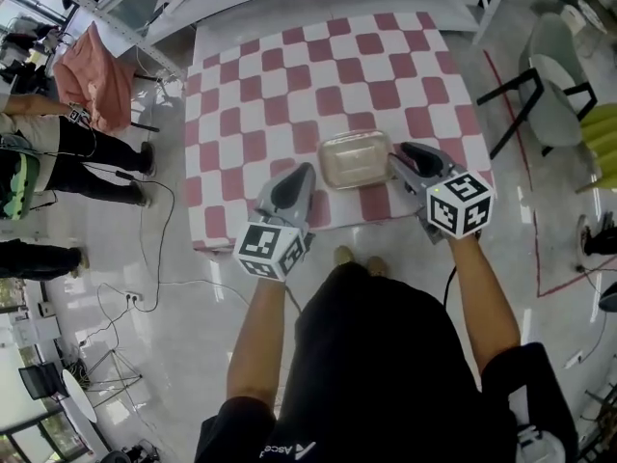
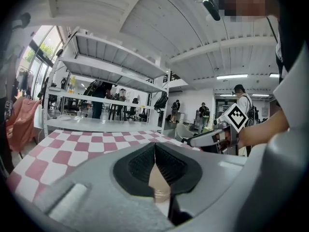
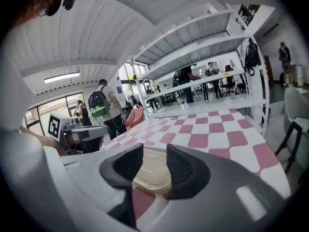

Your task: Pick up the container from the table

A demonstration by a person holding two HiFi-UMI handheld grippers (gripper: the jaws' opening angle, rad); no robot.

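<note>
Flanking one container (image 1: 355, 158) — left tool (image 1: 292, 185), right tool (image 1: 409, 162)

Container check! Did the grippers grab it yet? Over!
Left gripper shut, empty, just left of container. Right gripper open, lined up on container's right edge, not gripping. Container sits on checkered table. Nothing in the way.

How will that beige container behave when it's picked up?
The container looks like thin, pale plastic: probably light, and its walls may flex if squeezed. Low and wide, it seems unlikely to tip, but might slide on the checked cloth.
</note>
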